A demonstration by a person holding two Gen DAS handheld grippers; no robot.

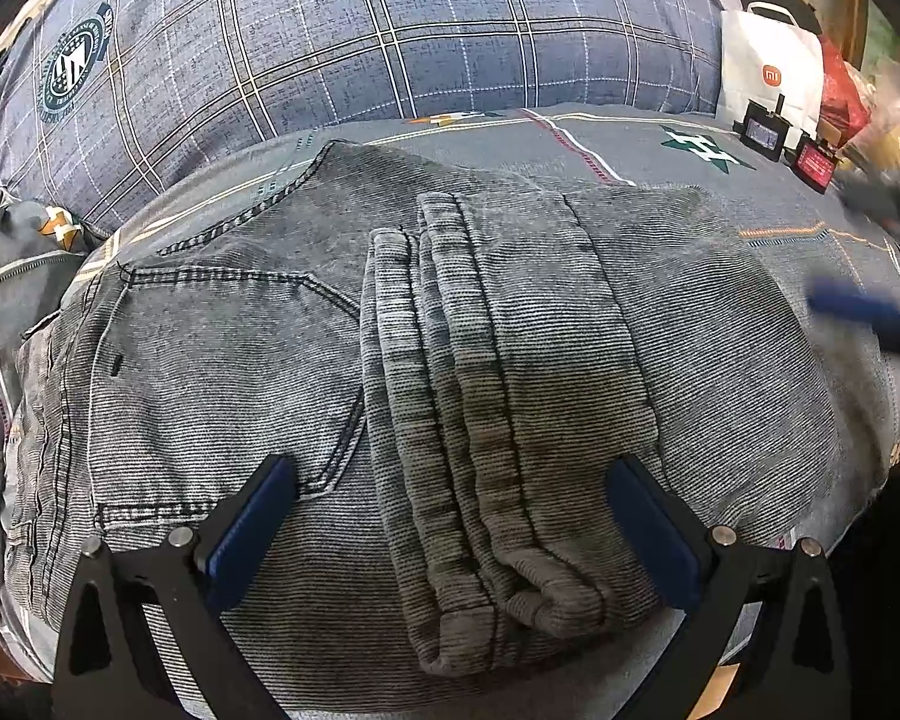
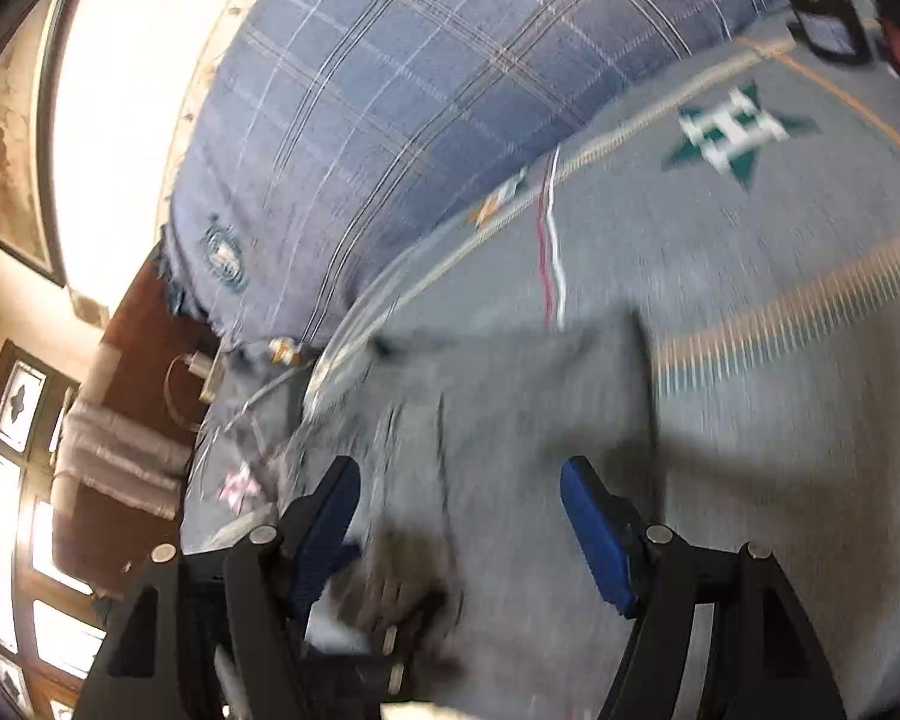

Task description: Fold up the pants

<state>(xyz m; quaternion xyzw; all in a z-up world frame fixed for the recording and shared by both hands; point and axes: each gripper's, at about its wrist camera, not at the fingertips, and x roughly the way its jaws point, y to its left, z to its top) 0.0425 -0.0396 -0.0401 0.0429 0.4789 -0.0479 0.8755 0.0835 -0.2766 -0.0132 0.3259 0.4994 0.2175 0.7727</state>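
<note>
Grey denim pants lie folded on the bed; the leg hems are laid over the seat, beside the back pocket. My left gripper is open just above the near edge of the leg fold and holds nothing. My right gripper shows blurred at the right edge of the left wrist view. In the right wrist view, which is motion-blurred, my right gripper is open and empty above the pants, near their right end.
A blue plaid pillow lies behind the pants on the grey bedspread. A white paper bag and small dark devices stand at the back right. A dark wooden headboard area and window are at the left.
</note>
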